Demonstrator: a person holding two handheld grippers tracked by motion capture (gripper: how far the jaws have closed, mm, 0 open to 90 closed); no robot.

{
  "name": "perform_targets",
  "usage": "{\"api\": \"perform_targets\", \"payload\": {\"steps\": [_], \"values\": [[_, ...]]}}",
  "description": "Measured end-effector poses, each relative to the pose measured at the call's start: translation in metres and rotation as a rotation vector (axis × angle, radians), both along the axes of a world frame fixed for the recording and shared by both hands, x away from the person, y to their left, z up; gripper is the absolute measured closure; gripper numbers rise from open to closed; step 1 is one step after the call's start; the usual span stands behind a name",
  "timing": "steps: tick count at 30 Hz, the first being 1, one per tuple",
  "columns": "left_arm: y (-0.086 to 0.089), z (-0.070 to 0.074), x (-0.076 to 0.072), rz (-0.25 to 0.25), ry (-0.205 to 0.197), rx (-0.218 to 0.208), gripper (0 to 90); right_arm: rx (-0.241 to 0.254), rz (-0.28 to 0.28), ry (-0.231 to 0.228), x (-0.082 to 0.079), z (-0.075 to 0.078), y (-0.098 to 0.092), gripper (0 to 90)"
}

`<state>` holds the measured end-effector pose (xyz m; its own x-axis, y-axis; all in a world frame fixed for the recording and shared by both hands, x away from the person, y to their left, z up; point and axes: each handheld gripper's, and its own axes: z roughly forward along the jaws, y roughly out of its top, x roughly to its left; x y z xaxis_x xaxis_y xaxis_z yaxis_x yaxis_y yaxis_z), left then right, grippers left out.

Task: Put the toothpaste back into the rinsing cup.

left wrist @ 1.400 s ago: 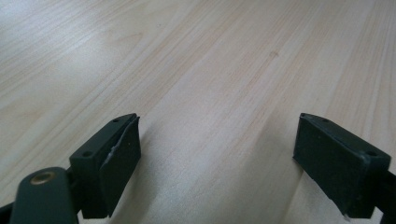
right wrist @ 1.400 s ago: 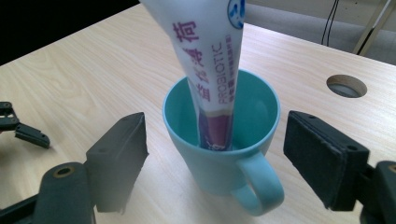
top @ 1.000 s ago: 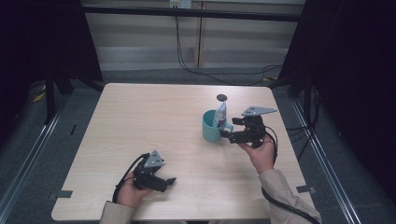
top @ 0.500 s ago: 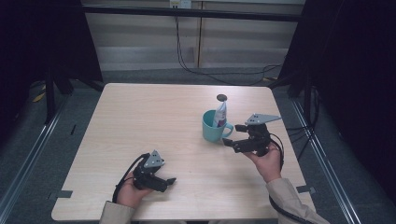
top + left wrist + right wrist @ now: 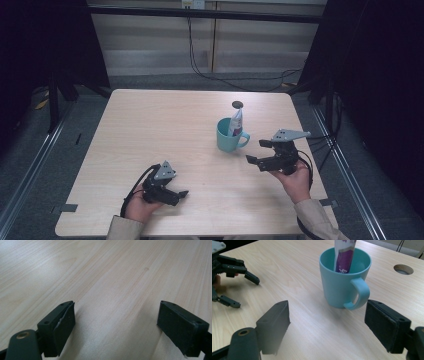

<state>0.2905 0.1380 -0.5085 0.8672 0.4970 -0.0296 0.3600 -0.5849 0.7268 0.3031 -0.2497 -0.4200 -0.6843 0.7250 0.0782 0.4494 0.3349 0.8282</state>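
Note:
A teal mug point(image 5: 227, 135) point(image 5: 343, 282) stands right of the table's middle, its handle toward the right side. A white and purple tube point(image 5: 235, 121) point(image 5: 344, 255) stands upright inside it. My right gripper point(image 5: 260, 152) point(image 5: 332, 322) is open a short way right of and nearer than the mug, jaws pointing at it, nothing between them. My left gripper point(image 5: 181, 195) point(image 5: 117, 327) rests open near the front left of the table, with bare wood between its jaws. It appears far off in the right gripper view as the left gripper point(image 5: 234, 287).
The light wooden table point(image 5: 150, 130) has a round hole point(image 5: 237, 104) point(image 5: 403, 269) behind the mug. Cables trail on the floor beyond the far edge. Metal rails run along both sides of the table.
My right gripper has drawn back from the mug toward the near right and has nothing in it. The left gripper has stayed put.

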Motion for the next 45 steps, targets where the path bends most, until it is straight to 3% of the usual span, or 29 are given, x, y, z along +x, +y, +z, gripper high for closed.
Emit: {"api": "perform_targets", "payload": {"steps": [22, 45], "values": [[0.0, 0.0, 0.0, -0.002, 0.001, -0.001, 14.4, -0.052, 0.016, 0.018, -0.021, -0.022, -0.01, 19.1], [0.0, 0.0, 0.0, -0.001, 0.002, -0.002, 14.5, -0.127, 0.035, 0.065, -0.042, -0.064, -0.017, 18.6]]}}
